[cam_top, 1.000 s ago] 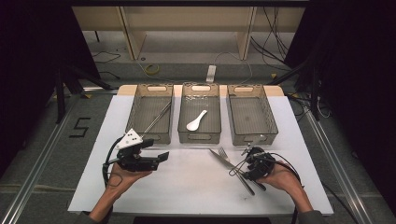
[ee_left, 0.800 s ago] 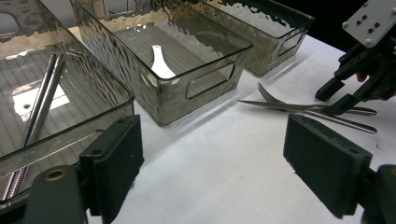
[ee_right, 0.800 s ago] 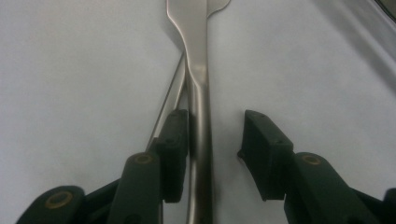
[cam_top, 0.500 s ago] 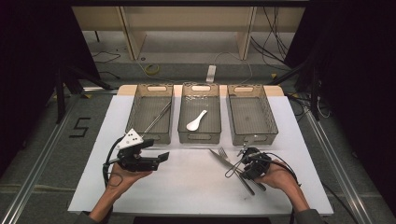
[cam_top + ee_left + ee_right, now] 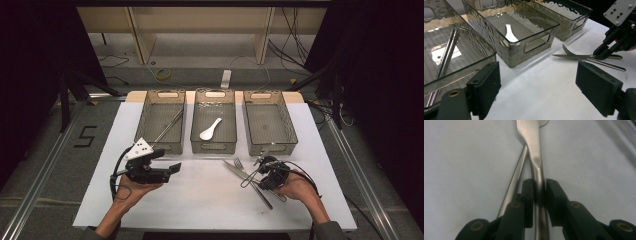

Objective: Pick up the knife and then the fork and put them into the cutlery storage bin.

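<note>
Right hand-held gripper (image 5: 539,192) closing on knife (image 5: 535,150), pads at its handle.
Knife on bench (image 5: 200,200) crossing fork (image 5: 239,163), near middle bin (image 5: 214,145). Left hand-held gripper (image 5: 537,87) open, empty.

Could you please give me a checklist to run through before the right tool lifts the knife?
1. Right tool, jaws just been closing, has pads against both sides of the knife handle: ok.
2. Fork handle outside the jaws: ok.
3. Fork clear of the knife: not ok, they cross.
4. Right bin free for cutlery: ok.
5. Left tool open, away from the cutlery: ok.
</note>
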`<state>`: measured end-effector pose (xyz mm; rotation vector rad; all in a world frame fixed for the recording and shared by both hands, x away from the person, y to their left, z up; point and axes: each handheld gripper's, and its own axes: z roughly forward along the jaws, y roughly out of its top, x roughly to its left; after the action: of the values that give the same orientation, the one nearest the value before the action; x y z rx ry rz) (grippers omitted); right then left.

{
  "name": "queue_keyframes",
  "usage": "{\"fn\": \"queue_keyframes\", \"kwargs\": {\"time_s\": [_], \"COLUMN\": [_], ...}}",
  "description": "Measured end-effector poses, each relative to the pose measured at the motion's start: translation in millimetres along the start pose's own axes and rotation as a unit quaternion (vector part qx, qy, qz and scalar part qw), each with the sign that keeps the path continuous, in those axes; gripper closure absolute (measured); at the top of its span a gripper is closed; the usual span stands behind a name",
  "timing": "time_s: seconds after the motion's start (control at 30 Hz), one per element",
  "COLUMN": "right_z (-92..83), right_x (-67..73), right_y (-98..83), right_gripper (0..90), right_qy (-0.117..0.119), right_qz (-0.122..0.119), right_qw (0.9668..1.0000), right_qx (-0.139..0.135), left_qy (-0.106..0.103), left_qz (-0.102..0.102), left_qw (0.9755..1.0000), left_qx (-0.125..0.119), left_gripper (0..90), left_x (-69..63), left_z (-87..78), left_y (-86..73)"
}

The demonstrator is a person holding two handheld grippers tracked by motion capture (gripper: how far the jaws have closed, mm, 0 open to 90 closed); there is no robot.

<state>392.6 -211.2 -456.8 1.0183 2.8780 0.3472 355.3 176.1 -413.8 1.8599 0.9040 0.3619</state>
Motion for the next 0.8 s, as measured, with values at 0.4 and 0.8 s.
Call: {"fn": "queue_keyframes", "kwargs": {"time_s": [0.4, 0.8], "right_z": [-1.6, -20.9], "right_x": [-0.3, -1.0], "right_y": [-0.7, -4.8], "right_gripper": [80.7, 80.7], "right_qy": [0.005, 0.021], "right_qz": [-0.018, -0.03], "right_qw": [0.9998, 0.9982], "right_qx": [-0.004, -0.048], "left_qy": [0.0, -0.002], "left_qz": [-0.001, -0.008], "left_qw": [1.0, 1.0], "left_qx": [0.0, -0.004], "left_gripper": [19.6, 19.7], "left_x": [0.2, 1.0], "left_z": [-0.3, -0.6], "left_y": [0.0, 0.1]}}
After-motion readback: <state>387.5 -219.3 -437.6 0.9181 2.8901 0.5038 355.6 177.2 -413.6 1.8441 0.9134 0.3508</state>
